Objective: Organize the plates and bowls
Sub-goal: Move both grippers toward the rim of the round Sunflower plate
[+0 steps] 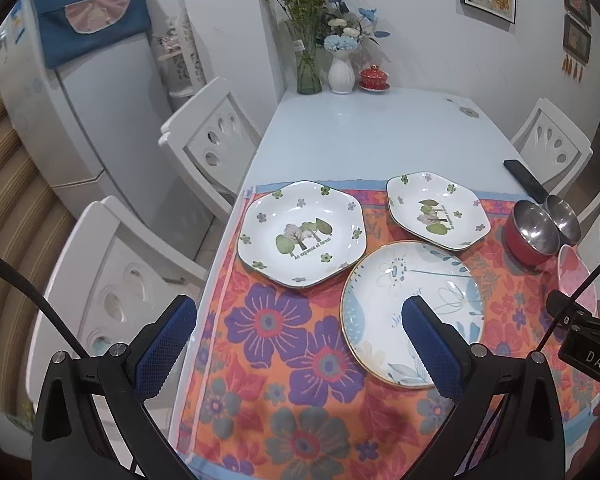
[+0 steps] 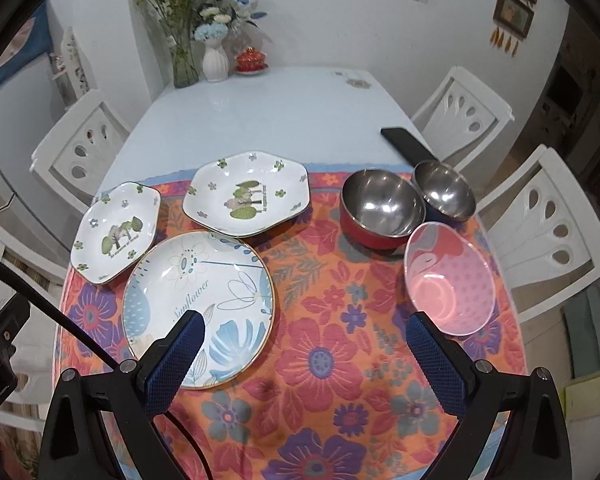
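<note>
Two white hexagonal plates with tree prints lie on the flowered cloth: one at the left (image 1: 302, 234) (image 2: 116, 232), one further right (image 1: 438, 210) (image 2: 246, 194). A round sunflower plate (image 1: 384, 292) (image 2: 198, 280) lies nearer. A red steel bowl (image 2: 382, 208) (image 1: 534, 232), a blue steel bowl (image 2: 444, 190) (image 1: 564, 212) and a pink bowl (image 2: 450, 280) (image 1: 576, 276) stand at the right. My left gripper (image 1: 298, 318) hovers open above the cloth, near the round plate. My right gripper (image 2: 306, 336) hovers open between the round plate and the pink bowl.
A black phone (image 2: 408, 144) lies behind the steel bowls. Vases with flowers (image 2: 214, 58) and a red lidded cup (image 2: 252, 60) stand at the table's far end. White chairs (image 1: 212, 140) (image 2: 540, 224) flank both sides. A fridge (image 1: 80, 100) stands at the left.
</note>
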The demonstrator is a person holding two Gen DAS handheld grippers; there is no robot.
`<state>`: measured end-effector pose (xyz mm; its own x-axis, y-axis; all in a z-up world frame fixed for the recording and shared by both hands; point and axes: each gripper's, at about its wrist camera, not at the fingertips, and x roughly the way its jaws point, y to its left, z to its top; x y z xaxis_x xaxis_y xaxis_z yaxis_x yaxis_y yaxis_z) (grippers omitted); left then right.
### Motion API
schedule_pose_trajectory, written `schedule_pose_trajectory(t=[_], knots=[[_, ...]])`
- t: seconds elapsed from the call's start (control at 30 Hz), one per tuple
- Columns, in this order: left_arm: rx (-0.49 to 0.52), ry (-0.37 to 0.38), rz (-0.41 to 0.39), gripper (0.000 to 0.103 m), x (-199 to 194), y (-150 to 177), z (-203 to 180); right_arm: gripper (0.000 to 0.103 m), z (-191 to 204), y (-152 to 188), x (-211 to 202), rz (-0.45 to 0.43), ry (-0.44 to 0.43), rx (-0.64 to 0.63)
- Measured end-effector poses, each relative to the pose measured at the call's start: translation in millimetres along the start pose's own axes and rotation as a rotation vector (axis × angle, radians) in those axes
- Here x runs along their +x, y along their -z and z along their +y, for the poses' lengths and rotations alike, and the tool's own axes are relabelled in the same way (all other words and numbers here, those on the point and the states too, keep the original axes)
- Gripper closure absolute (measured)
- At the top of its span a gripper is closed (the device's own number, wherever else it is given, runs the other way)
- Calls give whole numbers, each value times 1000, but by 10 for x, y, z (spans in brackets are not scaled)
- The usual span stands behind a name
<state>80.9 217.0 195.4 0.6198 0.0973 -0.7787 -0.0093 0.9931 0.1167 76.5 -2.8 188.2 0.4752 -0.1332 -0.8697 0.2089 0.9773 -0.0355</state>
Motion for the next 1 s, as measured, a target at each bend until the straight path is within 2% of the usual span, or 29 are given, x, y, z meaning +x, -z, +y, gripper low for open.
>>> schedule_pose_trajectory(t=[0.17,0.27,1.0], knots=[[-1,38,31,1,236,-51,-17,3,40,-70,170,43,20,9],[-6,49,35,1,306,-72,-23,3,90,-121,191,39,30,-1],[19,67,100,1,696,-40,-129,3,342,-192,379,59,56,-83]])
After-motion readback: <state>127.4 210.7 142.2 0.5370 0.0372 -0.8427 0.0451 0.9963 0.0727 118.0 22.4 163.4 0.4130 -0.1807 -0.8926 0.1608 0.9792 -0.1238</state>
